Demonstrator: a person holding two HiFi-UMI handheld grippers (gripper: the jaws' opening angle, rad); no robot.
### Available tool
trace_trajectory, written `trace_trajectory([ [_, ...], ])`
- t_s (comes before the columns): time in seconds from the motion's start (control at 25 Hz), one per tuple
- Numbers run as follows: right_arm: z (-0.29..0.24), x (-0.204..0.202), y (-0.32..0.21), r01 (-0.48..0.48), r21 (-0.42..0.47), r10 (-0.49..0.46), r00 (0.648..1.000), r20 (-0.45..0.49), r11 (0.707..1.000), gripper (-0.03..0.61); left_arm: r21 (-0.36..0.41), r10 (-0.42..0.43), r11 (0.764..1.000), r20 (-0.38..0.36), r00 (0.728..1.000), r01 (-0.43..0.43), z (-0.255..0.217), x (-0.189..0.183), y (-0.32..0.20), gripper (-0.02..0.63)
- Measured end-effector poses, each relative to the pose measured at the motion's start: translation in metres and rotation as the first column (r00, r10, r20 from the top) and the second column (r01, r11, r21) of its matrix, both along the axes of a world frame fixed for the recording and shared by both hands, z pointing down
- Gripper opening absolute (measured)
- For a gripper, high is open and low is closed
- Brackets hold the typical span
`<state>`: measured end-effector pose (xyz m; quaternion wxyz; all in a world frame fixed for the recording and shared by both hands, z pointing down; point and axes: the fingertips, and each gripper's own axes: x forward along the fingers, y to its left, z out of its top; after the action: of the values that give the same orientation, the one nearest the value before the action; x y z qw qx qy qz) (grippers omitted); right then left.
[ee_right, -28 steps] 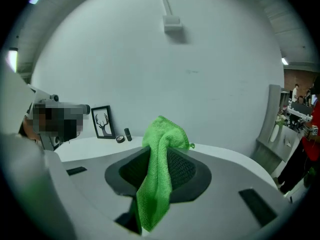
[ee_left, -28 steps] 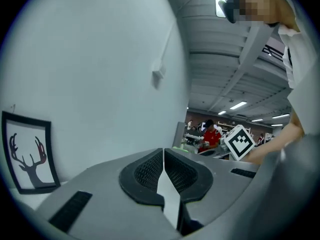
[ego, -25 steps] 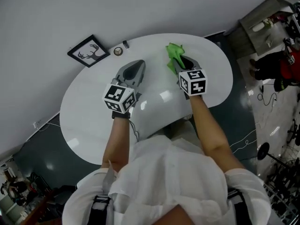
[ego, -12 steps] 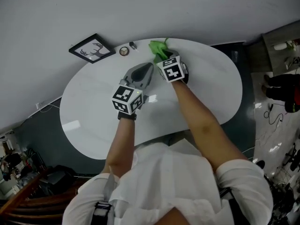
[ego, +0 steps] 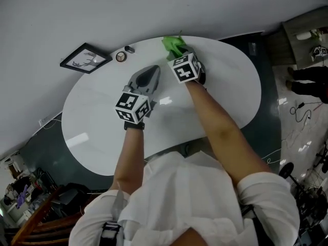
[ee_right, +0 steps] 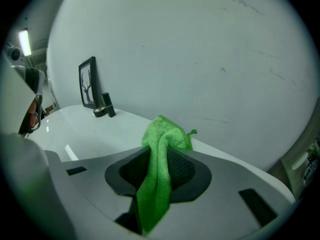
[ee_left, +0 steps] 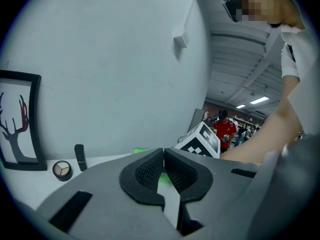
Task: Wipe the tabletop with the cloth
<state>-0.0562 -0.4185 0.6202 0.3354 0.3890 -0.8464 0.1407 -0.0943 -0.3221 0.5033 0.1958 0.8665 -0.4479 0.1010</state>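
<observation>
One cloth (ego: pixel 173 45) pinched in right gripper (ee_right: pixel 160 164) fingers, protruding ahead at tabletop (ego: pixel 102 132) far edge. Left gripper (ee_left: pixel 164 166) fingers pressed together, empty, nearer tabletop centre.

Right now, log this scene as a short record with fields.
surface: white oval table
cloth: green, at the table's far edge
right tongs: shut on cloth
left tongs: shut, empty, over mid-table
other items: frame, compact, dark tube, far left by the wall
</observation>
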Motion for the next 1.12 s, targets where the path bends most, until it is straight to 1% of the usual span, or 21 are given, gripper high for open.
trace_trajectory([
  [0.2,0.005,0.078,-0.011,-0.129,0.007,0.129,0.992,-0.004,0.992,0.094,0.001,0.03,1.0,-0.016,0.999,-0.03,0.0,0.02,-0.001,0.018],
  [0.36,0.008,0.152,-0.014,-0.253,-0.002,0.253,0.967,-0.005,0.967,0.094,-0.003,0.051,0.999,-0.015,0.999,-0.051,0.002,0.035,0.002,0.018],
  [0.56,0.014,0.242,-0.002,-0.407,-0.013,0.407,0.913,-0.026,0.913,0.094,-0.008,0.078,0.997,-0.021,0.997,-0.078,0.004,0.054,0.006,0.018],
  [0.76,0.016,0.313,0.022,-0.529,-0.029,0.529,0.848,-0.033,0.848,0.094,-0.002,0.105,0.994,-0.024,0.994,-0.105,0.0,0.072,0.005,0.018],
  [0.88,0.02,0.342,0.04,-0.584,-0.039,0.582,0.812,-0.041,0.811,0.094,0.002,0.114,0.993,-0.024,0.993,-0.114,-0.002,0.076,0.003,0.018],
  [1.12,0.021,0.375,0.073,-0.645,-0.041,0.643,0.764,-0.057,0.763,0.094,0.009,0.124,0.992,-0.022,0.992,-0.124,-0.008,0.08,0.002,0.018],
])
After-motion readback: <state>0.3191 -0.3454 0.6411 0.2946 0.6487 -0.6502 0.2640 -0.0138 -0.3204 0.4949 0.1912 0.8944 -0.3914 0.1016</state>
